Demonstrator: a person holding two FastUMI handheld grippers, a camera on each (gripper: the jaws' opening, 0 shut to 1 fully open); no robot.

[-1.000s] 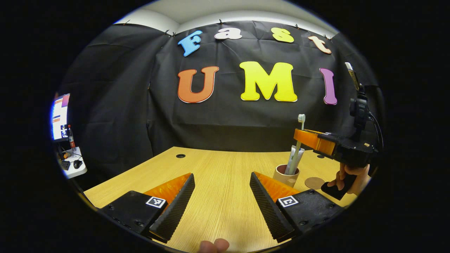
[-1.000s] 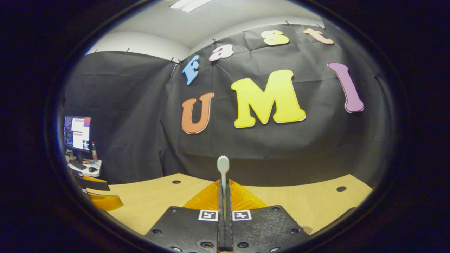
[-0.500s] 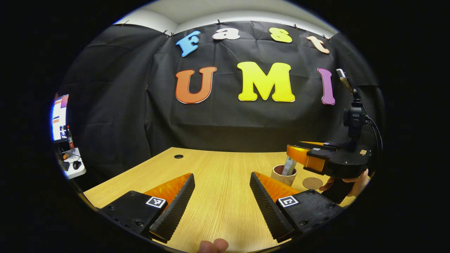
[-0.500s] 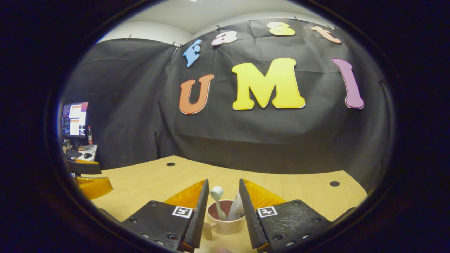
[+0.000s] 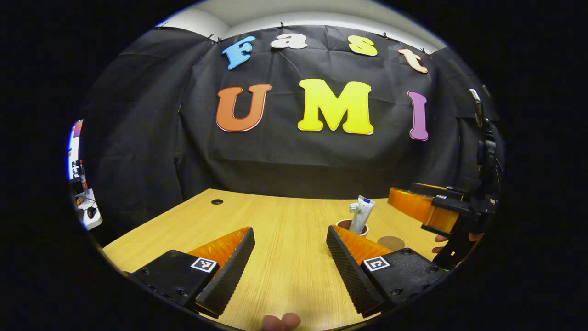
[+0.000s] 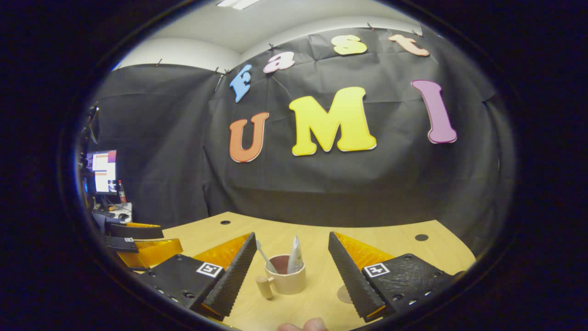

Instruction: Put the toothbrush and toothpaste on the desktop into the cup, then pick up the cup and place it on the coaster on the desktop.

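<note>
Two fisheye cameras ride low over a wooden desk (image 5: pixel 285 239), each looking forward along its own spread fingers toward the booth's black cloth wall (image 5: pixel 294 156). The left gripper view sits back from the cup (image 5: pixel 351 226), which stands beyond its right finger, with the right gripper (image 5: pixel 420 209) entering from the right edge. The right gripper view is nearer, taking in the cup (image 6: pixel 287 278) between its fingers, tilted a little so the wall leans, with the left gripper (image 6: pixel 138 241) at its left edge. Both views share the desk, the cup, the wall and a monitor (image 6: pixel 104 171) at far left
</note>
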